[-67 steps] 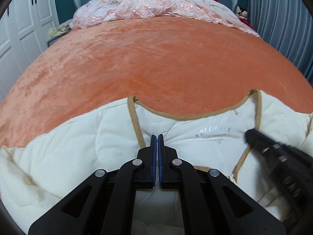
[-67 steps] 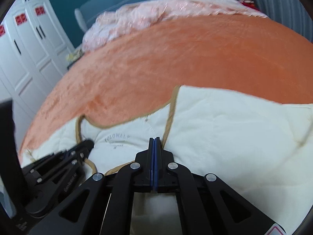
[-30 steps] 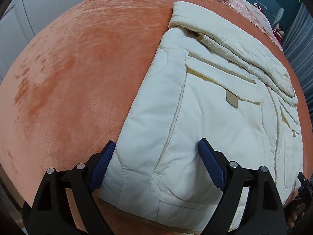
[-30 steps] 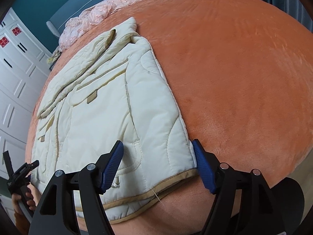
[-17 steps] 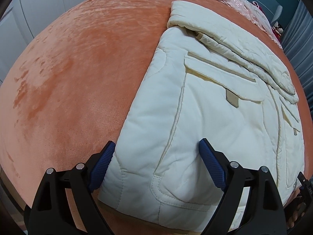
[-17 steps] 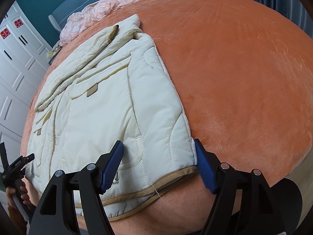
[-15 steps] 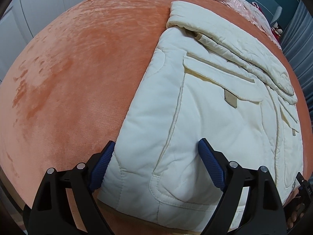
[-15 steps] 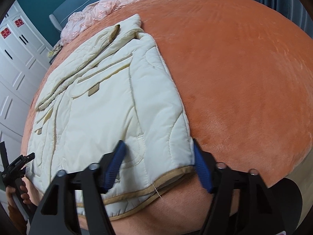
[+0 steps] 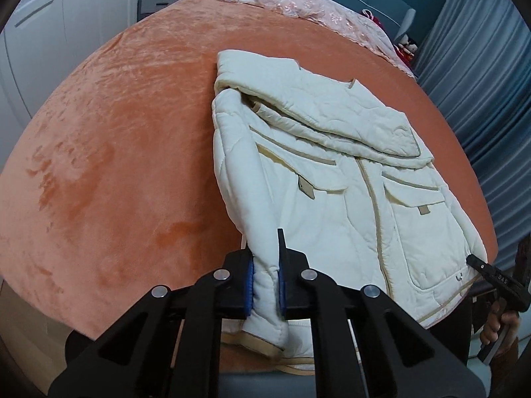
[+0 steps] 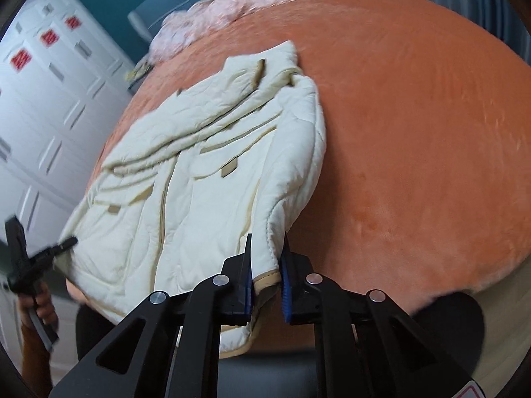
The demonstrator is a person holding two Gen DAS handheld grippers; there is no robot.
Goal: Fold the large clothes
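Note:
A cream quilted jacket (image 9: 335,179) with tan trim lies front up on the orange bed cover (image 9: 126,126), its sleeves folded across the far end. My left gripper (image 9: 265,285) is shut on the jacket's near left hem corner and lifts it off the bed. My right gripper (image 10: 265,275) is shut on the near right hem corner (image 10: 265,280), also raised. The jacket (image 10: 199,172) sags between the two. The right gripper also shows at the far right of the left wrist view (image 9: 491,273); the left one shows at the left of the right wrist view (image 10: 39,255).
A pink lace quilt (image 9: 292,3) lies bunched at the head of the bed. White wardrobes (image 10: 43,93) stand along the left side. Blue curtains (image 9: 491,66) hang on the right. The bed's near edge runs just under both grippers.
Both grippers went from open around the hem corners to shut on them. They have lifted the hem off the bed, and the near part of the jacket now hangs raised.

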